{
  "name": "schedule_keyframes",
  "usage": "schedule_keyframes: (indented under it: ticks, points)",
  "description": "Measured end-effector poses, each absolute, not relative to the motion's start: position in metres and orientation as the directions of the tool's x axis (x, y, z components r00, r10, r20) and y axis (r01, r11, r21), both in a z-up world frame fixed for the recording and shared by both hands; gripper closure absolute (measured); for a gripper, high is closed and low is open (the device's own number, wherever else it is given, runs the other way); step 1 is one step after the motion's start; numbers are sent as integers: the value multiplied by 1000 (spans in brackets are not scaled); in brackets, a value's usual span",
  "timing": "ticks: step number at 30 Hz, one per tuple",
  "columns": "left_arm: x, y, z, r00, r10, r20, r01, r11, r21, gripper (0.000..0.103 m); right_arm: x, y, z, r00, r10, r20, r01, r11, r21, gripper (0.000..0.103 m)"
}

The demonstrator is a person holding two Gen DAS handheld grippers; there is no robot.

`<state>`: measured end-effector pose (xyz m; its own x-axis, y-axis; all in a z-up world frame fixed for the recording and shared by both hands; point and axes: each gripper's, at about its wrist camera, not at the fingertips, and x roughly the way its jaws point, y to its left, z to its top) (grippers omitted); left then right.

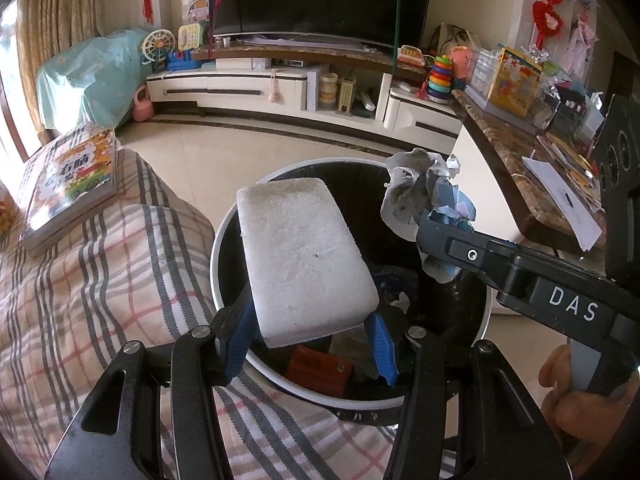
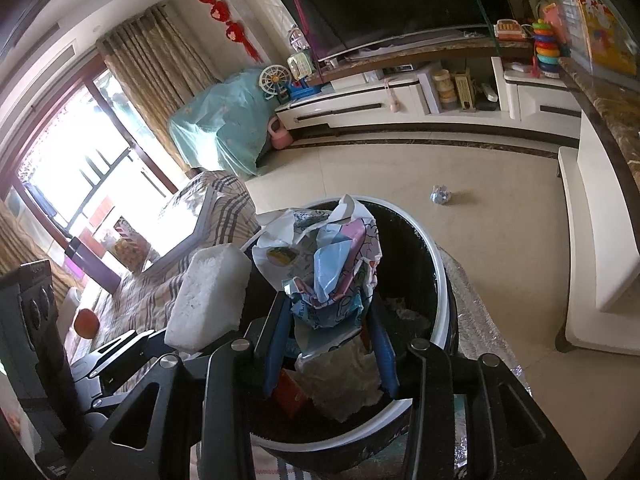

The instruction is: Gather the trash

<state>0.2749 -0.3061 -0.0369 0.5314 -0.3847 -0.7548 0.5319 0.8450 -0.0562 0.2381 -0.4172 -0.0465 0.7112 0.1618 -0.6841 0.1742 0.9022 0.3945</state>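
Blue-padded fingers [image 1: 236,344] of the left gripper [image 1: 308,344] are pressing on the near end of a white, rough-faced rectangular foam block [image 1: 304,260], and the jaws are standing partly apart because the block is filling the gap between them. That block's long axis is running straight away from the gripper, so its far end is reaching out over the mouth of the round black trash bin with a white rim [image 1: 218,280], almost above the bin's centre. Directly below the block, inside the bin, a flat red-orange item [image 1: 320,368] and other dark rubbish are lying. Over the bin's right half, the right gripper [image 2: 332,344] is clamping the lower part of a crumpled wad of printed blue, pink and white paper [image 2: 336,264], which is rising above its fingers and hanging over the bin's opening too. Both loads are sitting inside the bin's rim line, so a release looks likely to drop each one in; the block, being longer, seems likelier to catch the rim. Beyond the bin, on the pale floor, a small crumpled paper ball [image 2: 441,194] is lying, nearer the right gripper.
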Motion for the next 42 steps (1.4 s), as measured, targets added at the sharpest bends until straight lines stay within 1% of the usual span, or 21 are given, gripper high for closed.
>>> schedule_keyframes:
  ticks: [10,12,13,15,18,21,23,24,26,28,30,34,39,42]
  points:
    - [275,-309,-32,543,-376,-751,531,847,-40,49,243,-422,-42,713,167,-681,181,895,408,61]
    - [275,-308,-31,544,-374,-751,529,848,-38,44,244,-422,-40,713,167,-681,180,895,408,58]
    - [275,-307,-30,546,-372,-751,526,849,-39,42,244,-423,-39,715,166,-679,181,894,409,55]
    - [275,-304,-30,552,-366,-749,516,856,-37,33,243,-425,-38,717,168,-677,183,891,416,51]
    - [272,-295,-29,561,-362,-744,501,864,-43,32,241,-426,-36,722,168,-672,188,886,423,42]
    - [267,-283,-28,572,-361,-736,483,874,-53,32,235,-426,-34,728,161,-666,194,884,426,40]
    - [260,-272,-26,585,-363,-726,467,882,-64,31,230,-427,-34,732,161,-662,198,879,433,36]
    - [256,-266,-25,590,-364,-721,458,886,-72,29,227,-427,-34,735,160,-659,200,877,436,35]
    - [247,-256,-24,604,-357,-712,435,897,-80,25,219,-425,-33,743,158,-650,204,872,445,28]
    - [233,-244,-23,624,-365,-691,422,901,-96,18,209,-422,-33,750,159,-642,208,864,458,26]
    - [219,-233,-23,642,-366,-674,411,906,-102,16,197,-418,-34,759,160,-631,209,858,469,26]
    - [200,-218,-24,650,-368,-665,396,911,-117,15,179,-406,-34,774,155,-615,205,857,473,22]
    - [179,-194,-26,658,-371,-655,368,918,-150,15,155,-382,-29,788,122,-604,186,887,423,21]
    - [166,-183,-25,679,-360,-639,353,924,-145,15,141,-369,-27,802,107,-588,173,900,400,17]
